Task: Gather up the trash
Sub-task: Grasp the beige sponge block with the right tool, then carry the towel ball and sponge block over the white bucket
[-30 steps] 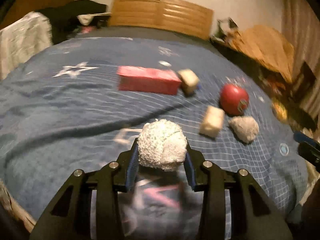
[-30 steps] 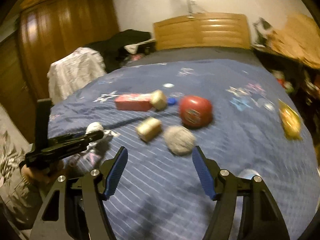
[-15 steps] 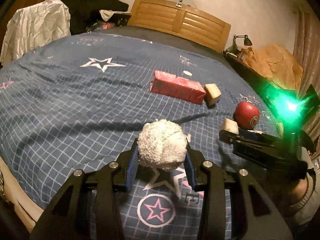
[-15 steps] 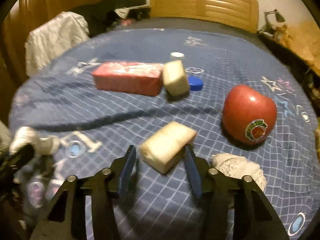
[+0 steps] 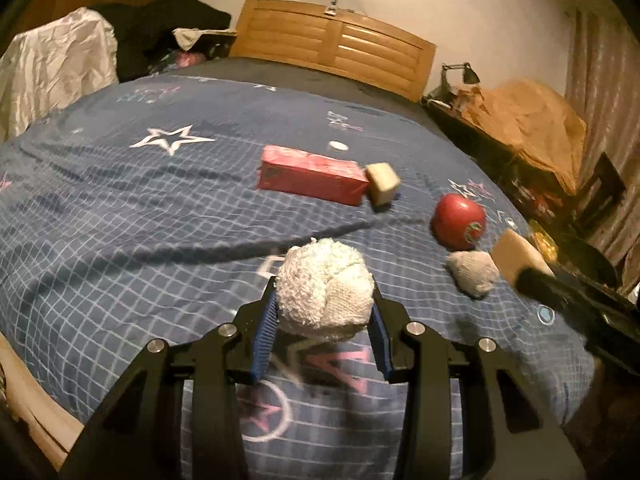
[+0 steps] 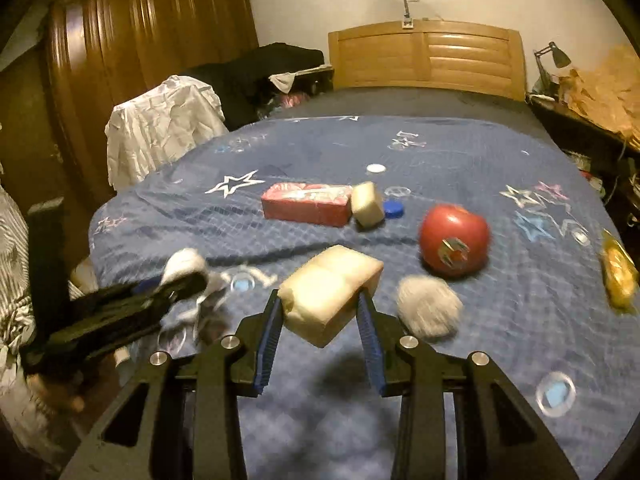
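My left gripper [image 5: 323, 312] is shut on a white crumpled paper ball [image 5: 324, 286], held above the blue star bedspread [image 5: 120, 208]. My right gripper [image 6: 320, 312] is shut on a beige foam block [image 6: 328, 292], lifted off the bed; it also shows in the left wrist view [image 5: 516, 254]. On the bed lie a grey crumpled wad [image 6: 430, 312] [image 5: 472, 272], a second beige block [image 6: 367, 204] [image 5: 382, 182], a red box [image 6: 306, 200] [image 5: 310, 180], a red apple [image 6: 454, 240] [image 5: 460, 220], a blue cap [image 6: 394, 209] and a white cap [image 6: 376, 168].
A wooden headboard [image 6: 426, 56] stands at the far end. A wardrobe [image 6: 140, 40] and a white cloth over a chair [image 6: 160, 128] stand left of the bed. A cluttered side table with brown paper [image 5: 528, 120] is on the right. A yellow wrapper [image 6: 618, 276] lies near the right edge.
My right gripper closed on the beige foam block and lifted it off the bed. My left gripper kept its hold on the white paper ball and shifted slightly.
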Demonstrator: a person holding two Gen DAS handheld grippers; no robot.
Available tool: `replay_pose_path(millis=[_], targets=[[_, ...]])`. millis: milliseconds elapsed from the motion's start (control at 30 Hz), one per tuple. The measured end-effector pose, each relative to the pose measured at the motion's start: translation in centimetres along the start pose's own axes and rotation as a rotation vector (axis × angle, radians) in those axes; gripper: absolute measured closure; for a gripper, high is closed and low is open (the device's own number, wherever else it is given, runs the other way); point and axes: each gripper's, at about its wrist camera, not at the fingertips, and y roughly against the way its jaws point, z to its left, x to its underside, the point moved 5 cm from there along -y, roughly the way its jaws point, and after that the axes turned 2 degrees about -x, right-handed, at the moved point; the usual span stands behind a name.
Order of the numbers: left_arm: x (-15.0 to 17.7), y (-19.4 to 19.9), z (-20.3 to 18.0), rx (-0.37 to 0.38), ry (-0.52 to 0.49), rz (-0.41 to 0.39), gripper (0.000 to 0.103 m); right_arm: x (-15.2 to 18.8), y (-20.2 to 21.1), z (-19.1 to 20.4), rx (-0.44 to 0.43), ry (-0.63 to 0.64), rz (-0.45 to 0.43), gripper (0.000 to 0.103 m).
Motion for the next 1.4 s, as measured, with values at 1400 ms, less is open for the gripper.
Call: replay_pose_path(millis=[1400], targets=[[2.7,-1.5,-43.1,0.281,-0.661,-0.036,0.064,10.5,32.2,-29.0,0.614,-0.322,-0.296,0.064]])
